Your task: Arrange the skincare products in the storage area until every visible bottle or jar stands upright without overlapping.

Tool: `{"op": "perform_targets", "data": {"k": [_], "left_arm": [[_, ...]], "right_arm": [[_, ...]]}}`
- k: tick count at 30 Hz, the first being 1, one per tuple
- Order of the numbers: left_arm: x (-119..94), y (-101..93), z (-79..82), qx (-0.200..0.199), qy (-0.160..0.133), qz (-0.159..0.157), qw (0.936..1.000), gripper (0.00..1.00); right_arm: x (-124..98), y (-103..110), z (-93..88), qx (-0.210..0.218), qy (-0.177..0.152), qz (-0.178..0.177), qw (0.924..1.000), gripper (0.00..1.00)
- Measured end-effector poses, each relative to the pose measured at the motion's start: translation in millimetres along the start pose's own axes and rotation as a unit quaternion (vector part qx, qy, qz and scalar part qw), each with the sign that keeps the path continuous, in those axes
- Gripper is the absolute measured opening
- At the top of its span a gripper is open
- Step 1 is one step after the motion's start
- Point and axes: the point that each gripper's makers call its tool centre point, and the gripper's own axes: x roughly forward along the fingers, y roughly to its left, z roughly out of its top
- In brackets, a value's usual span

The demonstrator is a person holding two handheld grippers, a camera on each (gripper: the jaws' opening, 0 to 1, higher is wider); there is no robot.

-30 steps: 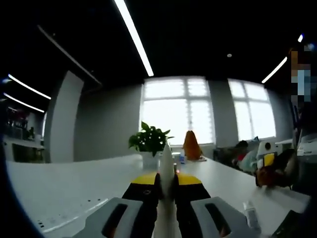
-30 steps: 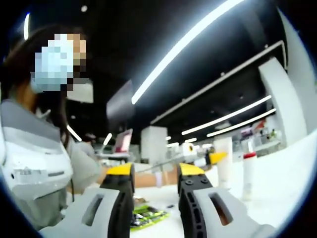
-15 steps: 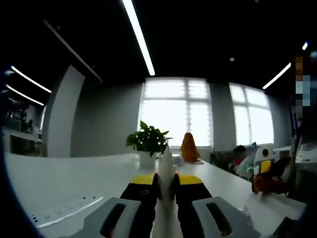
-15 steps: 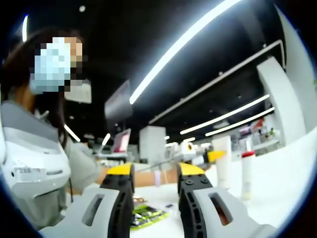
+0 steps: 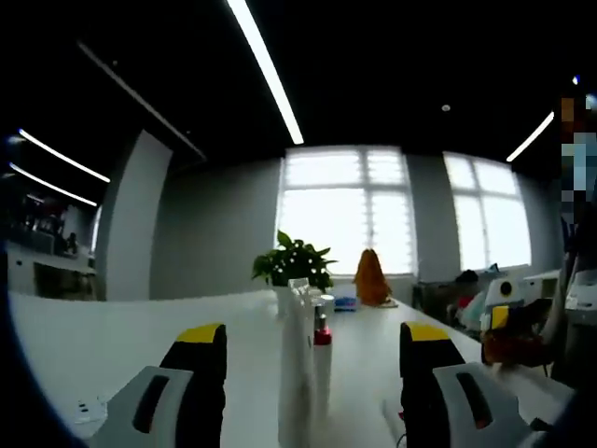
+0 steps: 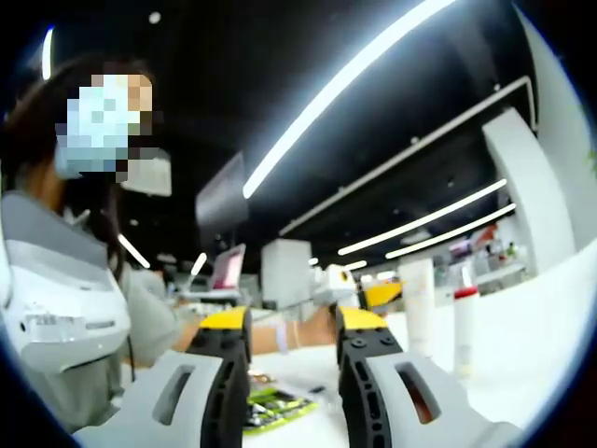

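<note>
- The left gripper (image 5: 312,341) has let go: a second ago its yellow-tipped jaws were pinched on a slim white bottle, and now they stand wide apart on either side of it.
- That tall white bottle (image 5: 296,359) stands upright on the white table (image 5: 112,327) in the left gripper view, clear of both jaws, with a smaller red-capped bottle (image 5: 322,369) just beside it, also upright. Whether the two touch cannot be told.
- In the right gripper view, the right gripper (image 6: 291,327) holds its jaws parted with nothing between them, much as half a second earlier.
- Beyond its right jaw the same pair appears from the other side: the tall white bottle (image 6: 416,308) and the red-capped bottle (image 6: 464,327), both standing on the table (image 6: 550,317).
- The other gripper (image 6: 359,294) shows between the jaws, near the bottles.
- A potted plant (image 5: 294,264) sits farther down the table.
- The release looks like a finished placement; judging by this, two products are upright, and any still lying down remain to be stood up.
</note>
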Motion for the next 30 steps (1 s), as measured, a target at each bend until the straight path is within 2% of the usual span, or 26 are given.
{"op": "perform_targets", "data": {"k": [3, 5, 8, 9, 11, 13, 15, 19, 21, 24, 25, 27, 29, 30], "left_arm": [[-12, 6.6, -3.2, 0.009, 0.006, 0.052, 0.9986, 0.99], [-21, 10.7, -2.3, 0.001, 0.01, 0.07, 0.9975, 1.0], [-39, 16.8, 13.8, -0.012, -0.022, 0.102, 0.9944, 1.0], [-41, 17.3, 15.7, -0.014, -0.026, 0.106, 0.994, 1.0], [-59, 16.5, 33.0, -0.016, -0.052, 0.132, 0.9897, 1.0], [-77, 15.1, 47.4, -0.018, -0.078, 0.167, 0.9828, 1.0], [-92, 7.7, 58.6, -0.022, -0.102, 0.174, 0.9791, 1.0], [-125, -7.9, 71.1, -0.033, -0.129, 0.189, 0.9728, 1.0], [-139, -16.0, 69.7, -0.036, -0.128, 0.19, 0.9726, 1.0], [-156, -26.1, 59.1, -0.03, -0.105, 0.201, 0.9736, 1.0], [-161, -29.9, 57.0, -0.027, -0.101, 0.203, 0.9735, 1.0], [-173, -36.7, 54.0, -0.024, -0.098, 0.205, 0.9736, 1.0], [-181, -51.4, 54.9, -0.058, -0.126, 0.182, 0.9735, 1.0], [-184, -52.7, 55.4, -0.066, -0.134, 0.178, 0.9727, 1.0]], "right_arm": [[2, 6, 5.8, 0.004, -0.013, 0.01, 0.9998, 0.47], [3, 10, 9.6, 0.013, -0.024, 0.019, 0.9994, 0.59], [7, 13, 11.4, 0.026, -0.029, 0.027, 0.9989, 0.8], [8, 13, 10.5, 0.028, -0.027, 0.027, 0.9989, 0.85], [11, 12, 7.8, 0.031, -0.02, 0.026, 0.999, 0.92], [13, 11, 4.7, 0.032, -0.012, 0.027, 0.9991, 0.93], [17, 10, 3.6, 0.032, -0.007, 0.028, 0.9991, 0.91], [26, 2, -2.7, 0.031, 0.022, 0.029, 0.9989, 0.87], [28, -2, -8.6, 0.016, 0.043, 0.033, 0.9984, 0.83], [30, -8, -22.3, -0.003, 0.091, 0.044, 0.9949, 0.86], [28, -12, -30.5, -0.014, 0.118, 0.046, 0.9919, 0.86], [24, -19, -37.9, -0.019, 0.139, 0.043, 0.9892, 0.85], [18, -24, -41.7, -0.013, 0.145, 0.038, 0.9886, 0.83], [13, -26, -43.9, -0.008, 0.148, 0.035, 0.9884, 0.83]]}}
